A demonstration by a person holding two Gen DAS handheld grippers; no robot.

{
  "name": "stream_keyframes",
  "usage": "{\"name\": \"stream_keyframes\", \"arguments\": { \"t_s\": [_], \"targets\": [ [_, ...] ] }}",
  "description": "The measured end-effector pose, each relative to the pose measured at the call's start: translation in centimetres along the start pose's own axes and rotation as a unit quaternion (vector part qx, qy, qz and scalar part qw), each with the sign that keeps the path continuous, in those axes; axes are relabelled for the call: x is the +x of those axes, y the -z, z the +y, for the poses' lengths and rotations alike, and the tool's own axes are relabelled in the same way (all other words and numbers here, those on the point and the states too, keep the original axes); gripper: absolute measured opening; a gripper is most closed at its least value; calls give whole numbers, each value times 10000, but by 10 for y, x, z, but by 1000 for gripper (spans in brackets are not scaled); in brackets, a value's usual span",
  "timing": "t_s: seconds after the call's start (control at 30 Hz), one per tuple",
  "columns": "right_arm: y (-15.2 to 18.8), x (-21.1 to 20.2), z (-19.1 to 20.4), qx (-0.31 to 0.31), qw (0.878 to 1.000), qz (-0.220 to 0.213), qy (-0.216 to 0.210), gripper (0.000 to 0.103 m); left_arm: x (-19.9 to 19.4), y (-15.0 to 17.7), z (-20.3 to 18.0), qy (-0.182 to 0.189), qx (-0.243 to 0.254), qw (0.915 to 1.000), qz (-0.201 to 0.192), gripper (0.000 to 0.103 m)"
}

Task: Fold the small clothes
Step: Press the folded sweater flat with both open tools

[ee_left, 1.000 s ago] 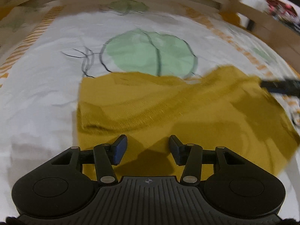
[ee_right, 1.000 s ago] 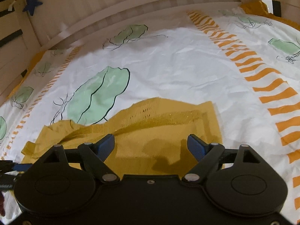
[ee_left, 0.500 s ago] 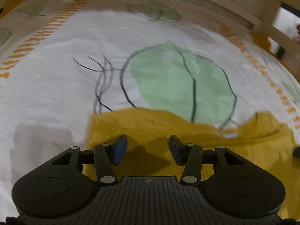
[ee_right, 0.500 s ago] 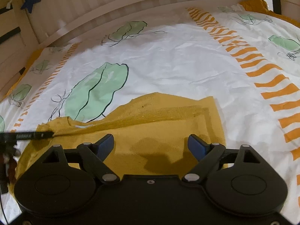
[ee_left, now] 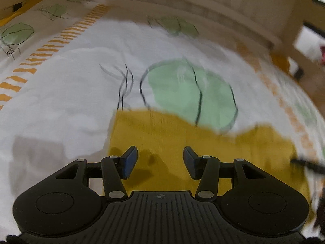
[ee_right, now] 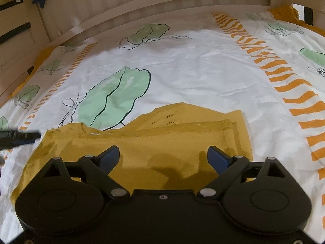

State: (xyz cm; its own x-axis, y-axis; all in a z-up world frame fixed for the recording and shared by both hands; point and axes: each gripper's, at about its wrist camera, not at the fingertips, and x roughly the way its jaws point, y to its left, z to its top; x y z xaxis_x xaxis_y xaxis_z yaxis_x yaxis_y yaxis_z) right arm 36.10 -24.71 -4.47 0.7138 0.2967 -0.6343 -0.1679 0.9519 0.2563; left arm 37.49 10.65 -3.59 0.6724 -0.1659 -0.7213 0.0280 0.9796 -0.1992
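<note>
Both claws over mustard garment [ee_right: 142,148], empty: left claw [ee_left: 160,160] half-open, right claw [ee_right: 163,158] opening wide; no legible text.

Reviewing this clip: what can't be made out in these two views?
- Mustard-yellow knit garment: near edge hidden behind right gripper, whose jaws are opening, in right wrist view.
- Leaf-print bedsheet: motion-blurred in left wrist view.
- Left gripper: cut off by frame edge, right wrist view.

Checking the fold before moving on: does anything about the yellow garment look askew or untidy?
Mostly tidy. The mustard garment lies flat on the bedsheet, but its far edge is uneven: it peaks in the middle, and a small corner pokes up at the far left.
</note>
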Motion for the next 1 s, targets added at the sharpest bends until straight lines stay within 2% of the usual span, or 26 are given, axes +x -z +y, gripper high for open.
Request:
{"name": "stream_keyframes", "arguments": {
  "t_s": [0.13,0.2,0.27,0.43,0.53,0.67,0.77,0.83,0.93,1.0],
  "targets": [
    [1,0,0,8,9999,99,-34,96,-8,34,8,-113,257,9988,403,48],
    [3,2,-2,0,9998,217,7,98,-9,48,17,-172,175,9980,590,48],
    [7,3,-5,-27,9994,340,113,99,-14,56,24,-138,107,9981,593,48],
    [16,4,-14,-48,9969,613,498,100,-26,52,14,-406,-84,9974,583,48],
    [18,1,-20,62,9958,726,555,100,-32,51,8,-332,-374,9979,420,48],
    [20,-2,-24,56,9950,795,607,102,-36,58,-5,-246,-507,9980,295,49],
    [22,-2,-26,-22,9938,846,727,103,-29,63,-13,-109,-457,9982,363,49],
    [24,-2,-30,38,9934,899,714,103,-19,63,-16,-183,-595,9963,590,49],
    [25,-4,-36,249,9938,855,672,103,-23,55,-23,-225,-824,9949,541,48],
    [24,-7,-40,372,9940,759,688,103,-34,46,-31,-436,-923,9929,608,48]
  ]
}}
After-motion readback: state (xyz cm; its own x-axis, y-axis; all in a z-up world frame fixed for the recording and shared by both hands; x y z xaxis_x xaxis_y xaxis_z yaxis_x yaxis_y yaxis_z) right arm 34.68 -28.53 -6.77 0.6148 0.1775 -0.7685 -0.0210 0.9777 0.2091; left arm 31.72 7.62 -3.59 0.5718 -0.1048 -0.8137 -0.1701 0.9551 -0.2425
